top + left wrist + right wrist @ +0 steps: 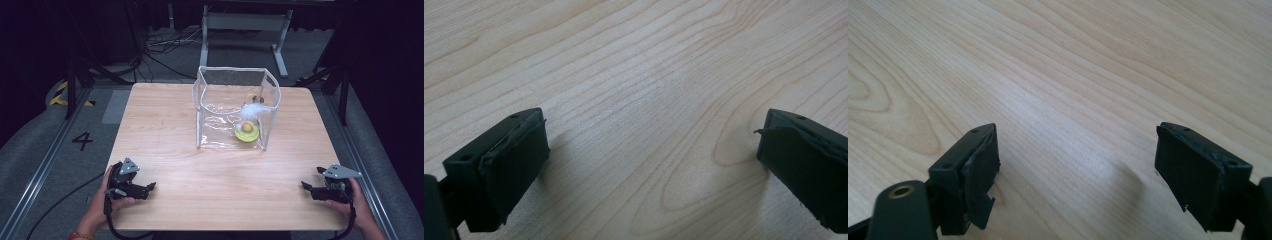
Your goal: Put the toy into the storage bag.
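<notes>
Bag (235, 107) with toy, high view.

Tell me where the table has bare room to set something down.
Bare wood table runs across the near half, between the left tongs and right tongs, and in front of the clear bag. A wide strip lies left of the bag, a narrower one to its right. The bag holds a yellow-green toy, so that spot is crowded.

Table (200, 190) pale matt wood; clear glossy plastic box (235, 107); claw pads (514, 165) matt blk rubber.
</notes>
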`<control>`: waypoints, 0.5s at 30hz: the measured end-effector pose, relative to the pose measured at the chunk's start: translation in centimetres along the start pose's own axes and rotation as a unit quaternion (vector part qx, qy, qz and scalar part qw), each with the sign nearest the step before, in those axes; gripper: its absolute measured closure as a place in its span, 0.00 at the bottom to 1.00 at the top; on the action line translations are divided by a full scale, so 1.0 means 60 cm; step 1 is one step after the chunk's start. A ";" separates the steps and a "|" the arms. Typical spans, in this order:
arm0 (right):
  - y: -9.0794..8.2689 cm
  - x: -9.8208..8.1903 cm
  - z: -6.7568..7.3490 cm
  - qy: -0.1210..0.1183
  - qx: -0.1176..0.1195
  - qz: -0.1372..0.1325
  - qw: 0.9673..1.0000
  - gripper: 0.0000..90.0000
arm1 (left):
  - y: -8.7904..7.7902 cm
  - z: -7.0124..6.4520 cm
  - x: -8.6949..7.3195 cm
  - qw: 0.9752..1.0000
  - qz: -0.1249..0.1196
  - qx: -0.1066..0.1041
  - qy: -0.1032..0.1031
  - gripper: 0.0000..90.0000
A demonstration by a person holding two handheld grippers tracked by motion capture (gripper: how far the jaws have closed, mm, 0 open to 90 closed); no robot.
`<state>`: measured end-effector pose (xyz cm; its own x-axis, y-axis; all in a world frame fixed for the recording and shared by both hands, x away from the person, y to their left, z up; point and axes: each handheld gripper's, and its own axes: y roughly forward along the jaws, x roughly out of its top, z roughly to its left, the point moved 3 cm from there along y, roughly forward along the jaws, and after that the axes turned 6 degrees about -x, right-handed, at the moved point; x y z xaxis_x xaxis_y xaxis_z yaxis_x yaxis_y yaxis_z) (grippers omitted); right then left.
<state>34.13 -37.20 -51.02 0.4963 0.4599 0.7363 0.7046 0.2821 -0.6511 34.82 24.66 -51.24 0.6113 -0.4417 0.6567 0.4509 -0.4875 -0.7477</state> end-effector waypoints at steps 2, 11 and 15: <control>-0.003 -0.008 -0.004 0.021 0.005 -0.005 1.000 0.20 | 0.000 0.000 0.000 1.000 0.000 0.000 0.000 0.00; 0.001 -0.012 -0.013 0.069 0.017 0.018 0.997 0.16 | 0.000 -0.001 0.000 1.000 0.001 0.002 -0.002 0.00; 0.002 -0.011 -0.012 0.074 0.010 0.022 0.997 0.13 | 0.000 -0.001 0.000 1.000 0.000 0.002 -0.001 0.00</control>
<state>34.25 -38.09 -51.47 0.5969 0.3427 0.7255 0.6717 0.2812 -0.6854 34.82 24.61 -51.24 0.6136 -0.4399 0.6557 0.4529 -0.4841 -0.7487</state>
